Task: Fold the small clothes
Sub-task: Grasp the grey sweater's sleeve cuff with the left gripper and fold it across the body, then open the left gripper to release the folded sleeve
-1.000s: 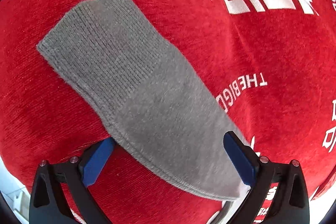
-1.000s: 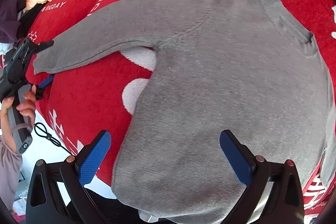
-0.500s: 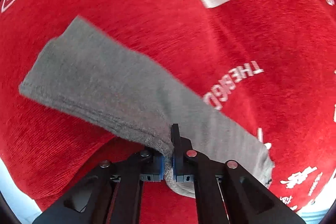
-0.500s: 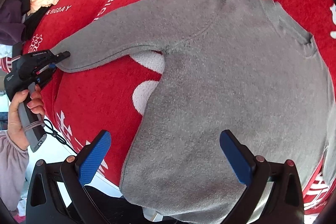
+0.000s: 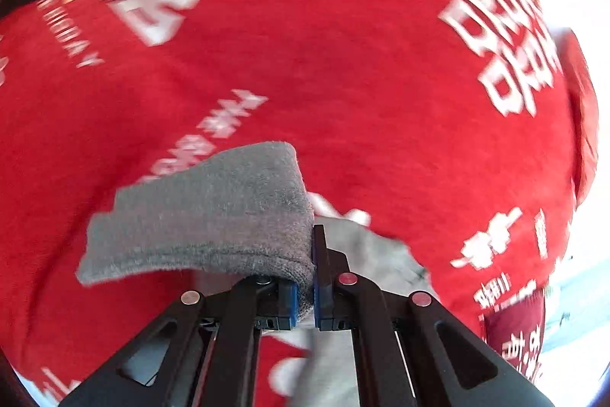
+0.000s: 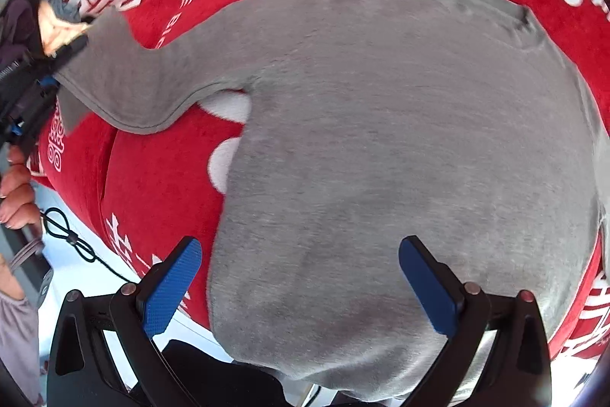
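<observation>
In the left wrist view, the left gripper [image 5: 304,287] is pinching the grey sleeve [image 5: 206,212] between its jaws, which are closing tight on the cuff fabric; the sleeve is bunching and draping to the left, lifted above the red cloth [image 5: 343,71] with white lettering that is covering the bench. This view is blurring, so finer detail is hard to tell. In the right wrist view, the right gripper [image 6: 301,283] is hovering over the near hem of the grey sweater [image 6: 400,147], its jaws standing wide apart and gripping nothing. The sweater is lying flat on the red cloth, its sleeve stretching to the far left, where the left gripper [image 6: 49,71] is holding its end. A hand [image 6: 17,193] is showing at the left edge.
</observation>
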Tool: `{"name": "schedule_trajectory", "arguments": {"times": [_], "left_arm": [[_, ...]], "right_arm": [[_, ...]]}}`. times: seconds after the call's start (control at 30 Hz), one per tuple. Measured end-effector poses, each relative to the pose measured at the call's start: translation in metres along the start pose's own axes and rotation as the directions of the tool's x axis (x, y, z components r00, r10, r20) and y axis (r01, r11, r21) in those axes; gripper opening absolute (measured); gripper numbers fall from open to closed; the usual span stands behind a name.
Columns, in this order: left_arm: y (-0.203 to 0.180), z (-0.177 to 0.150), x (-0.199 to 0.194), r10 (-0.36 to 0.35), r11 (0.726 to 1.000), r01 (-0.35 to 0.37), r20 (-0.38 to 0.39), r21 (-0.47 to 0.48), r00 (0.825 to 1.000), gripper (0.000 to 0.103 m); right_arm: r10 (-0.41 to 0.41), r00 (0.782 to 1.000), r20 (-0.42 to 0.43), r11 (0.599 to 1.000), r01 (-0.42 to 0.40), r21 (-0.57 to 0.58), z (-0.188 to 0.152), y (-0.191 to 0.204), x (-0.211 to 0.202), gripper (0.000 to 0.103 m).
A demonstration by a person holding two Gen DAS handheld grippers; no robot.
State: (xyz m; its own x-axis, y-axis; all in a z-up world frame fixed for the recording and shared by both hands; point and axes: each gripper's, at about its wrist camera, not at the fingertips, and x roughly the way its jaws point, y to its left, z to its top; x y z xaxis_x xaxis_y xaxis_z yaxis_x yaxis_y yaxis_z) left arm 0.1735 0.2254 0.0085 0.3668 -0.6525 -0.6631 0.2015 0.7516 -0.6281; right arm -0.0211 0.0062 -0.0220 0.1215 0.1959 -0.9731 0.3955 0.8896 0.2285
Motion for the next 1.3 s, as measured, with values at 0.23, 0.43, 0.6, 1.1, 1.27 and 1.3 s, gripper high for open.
{"name": "schedule_trajectory", "arguments": {"times": [0.23,0.43,0.6,1.1,1.27,1.3], "left_arm": [[-0.124,-0.047,0.07,-0.073,0.98,0.092,-0.113,0.178,0.991,0.006],[-0.201,-0.11,0.143,0.021,0.936,0.053,-0.204,0.349,0.979,0.006],[-0.226,-0.162,0.195,0.23,0.864,-0.093,-0.225,0.495,0.947,0.016],[-0.186,-0.139,0.101,0.443,0.703,-0.357,0.013,0.615,0.896,0.079],[-0.107,-0.118,0.082,0.604,0.66,-0.507,0.01,0.554,0.797,0.079],[-0.093,-0.116,0.082,0.624,0.66,-0.523,-0.004,0.539,0.782,0.079]], "right_arm": [[-0.007,0.999,0.042,0.994,0.003,0.111,-0.004,-0.08,-0.027,0.103],[-0.04,0.998,0.057,0.977,0.027,0.213,-0.023,-0.164,-0.048,0.103],[-0.057,0.997,0.049,0.959,0.041,0.28,-0.036,-0.217,-0.052,0.103],[-0.107,0.978,0.18,0.988,0.085,0.125,0.003,-0.198,-0.07,0.103],[-0.161,0.952,0.26,0.947,0.224,-0.231,0.045,-0.11,-0.052,0.103],[-0.184,0.946,0.267,0.921,0.261,-0.289,0.049,-0.094,-0.045,0.103]]}}
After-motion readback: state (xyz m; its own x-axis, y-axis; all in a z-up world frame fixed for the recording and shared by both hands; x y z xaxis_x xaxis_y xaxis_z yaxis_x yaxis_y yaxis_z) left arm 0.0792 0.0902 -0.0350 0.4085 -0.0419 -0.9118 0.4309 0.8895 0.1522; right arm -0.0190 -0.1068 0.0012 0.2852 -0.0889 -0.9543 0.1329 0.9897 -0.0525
